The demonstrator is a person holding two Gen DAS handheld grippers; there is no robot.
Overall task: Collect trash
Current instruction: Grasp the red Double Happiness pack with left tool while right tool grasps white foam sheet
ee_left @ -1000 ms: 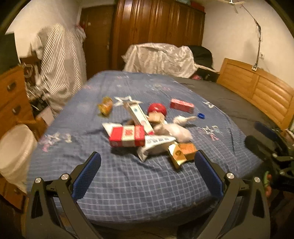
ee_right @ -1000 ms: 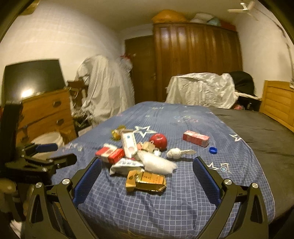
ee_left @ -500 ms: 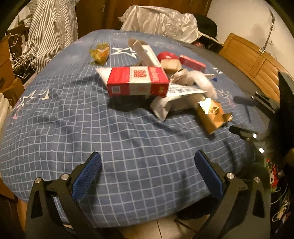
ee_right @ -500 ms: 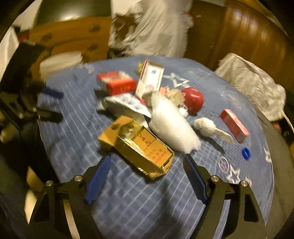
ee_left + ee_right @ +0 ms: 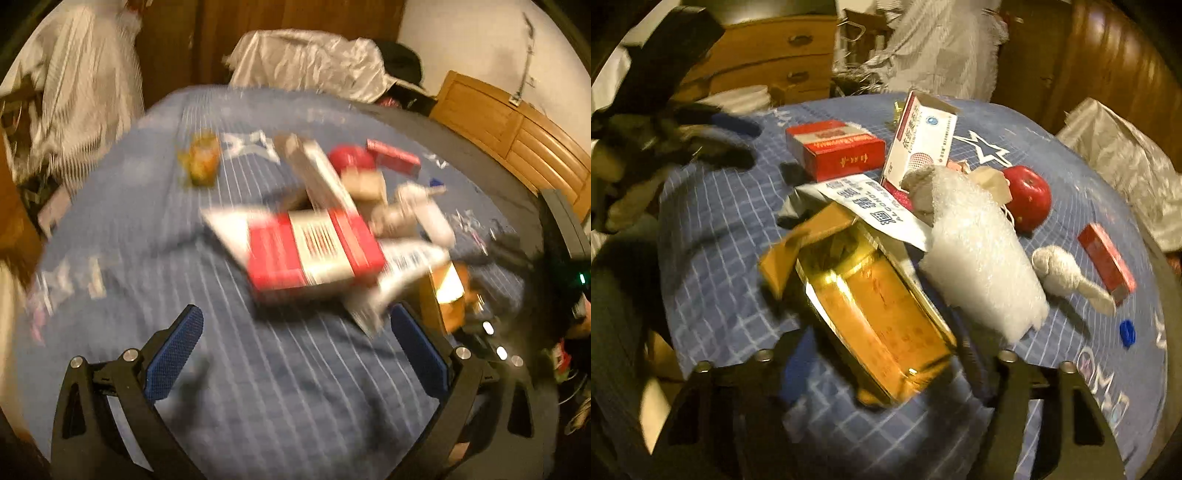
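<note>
On the bed [image 5: 713, 206], the gold box [image 5: 875, 317] sits between the right gripper [image 5: 886, 363] jaws, which have just been closing; can't tell if pads touch yet. Imo squeeze its long sides w/o crushing it. Left gripper [image 5: 295, 350] gapes empty near the red box [image 5: 314, 254]. Right pads are hidden, left view's blurry.

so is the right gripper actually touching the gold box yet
Cannot tell. In the right wrist view the gold box sits between the right gripper arms, whose jaws have just been closing, but the pads are hidden behind the box.
</note>
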